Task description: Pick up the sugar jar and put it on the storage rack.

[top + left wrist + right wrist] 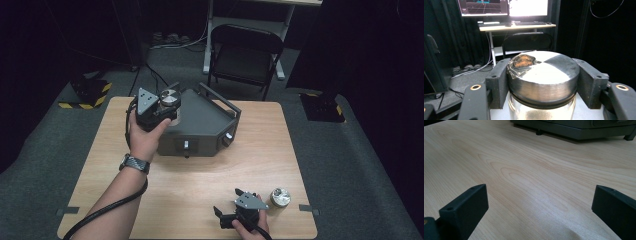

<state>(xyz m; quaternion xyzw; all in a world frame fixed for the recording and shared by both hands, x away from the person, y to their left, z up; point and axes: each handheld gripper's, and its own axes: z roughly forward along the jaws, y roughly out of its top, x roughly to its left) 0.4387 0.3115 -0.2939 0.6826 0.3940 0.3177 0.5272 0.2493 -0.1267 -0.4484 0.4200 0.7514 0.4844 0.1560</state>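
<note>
Right now the left gripper (161, 107) clamps a jar (541, 82) by its lid over the grey box's (200, 125) back left corner, seemingly mid-placement, needing a gentle lowering, while the right gripper (541, 212) rests open nearer the person.

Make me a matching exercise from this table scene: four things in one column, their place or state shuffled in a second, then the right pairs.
1. left gripper
2. right gripper
3. jar with the metal lid
4. second jar

a. stands on the wooden table, near its front right corner
b. jaws wide apart, nothing between them
c. held over the grey machine
d. shut on a lid

Pairs: 1-d, 2-b, 3-c, 4-a
</note>
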